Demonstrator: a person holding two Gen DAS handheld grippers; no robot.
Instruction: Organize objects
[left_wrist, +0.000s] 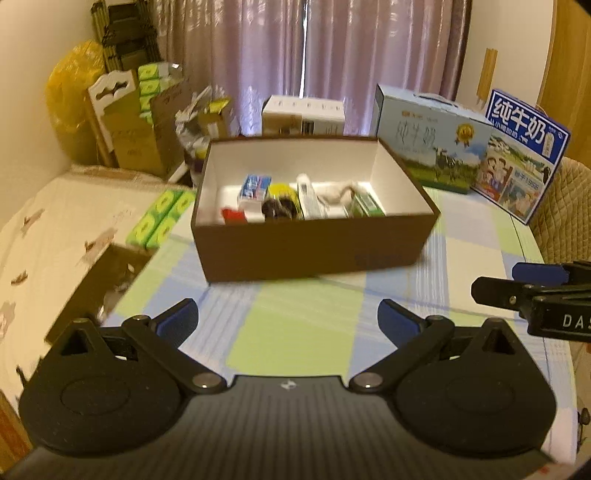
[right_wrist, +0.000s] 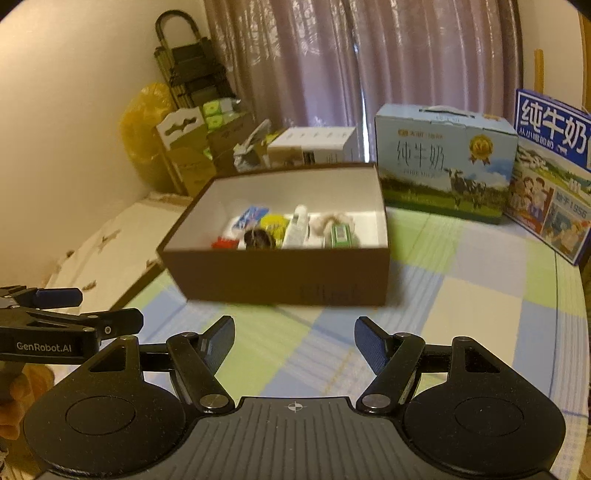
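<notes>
A: Left gripper (left_wrist: 288, 325), seen from its own camera: jaws spread wide, blue pads well apart, nothing between them. It hangs over the checked tablecloth (left_wrist: 295, 332), short of the box (left_wrist: 314, 251).

B: And the box?

A: Brown card, lid off, white inside, sitting mid-table. A jumble lies on its floor: a blue-and-white carton (left_wrist: 255, 186), something yellow (left_wrist: 282, 192), a white tube (left_wrist: 308, 199), a green packet (left_wrist: 365, 205), a small red piece (left_wrist: 232, 214). Blur hides the finer detail.

B: How would it handle?

A: I judge it light but floppy. Thin card walls bow if pinched mid-span, and the loose things would slide if it tilts. Taking a wall near a corner, one gripper at each end, looks safest. The small packs look stiff enough to pinch across their narrow sides; the tube may be slippery.

B: Anything else there?

A: The right gripper's tip (left_wrist: 524, 291) pokes in at the right edge, beside the left one. Two milk cartons (left_wrist: 436, 147) stand behind the box.

B: Now the right wrist view.

A: Right gripper (right_wrist: 295, 347): jaws about half open, empty, above the cloth (right_wrist: 480, 295) just short of the box (right_wrist: 280, 277). The left gripper (right_wrist: 74, 317) shows at the left edge, touching nothing. Same contents show inside, the green packet (right_wrist: 341, 234) towards the right.

B: So neither holds anything?

A: Neither; both are apart from the box.
</notes>
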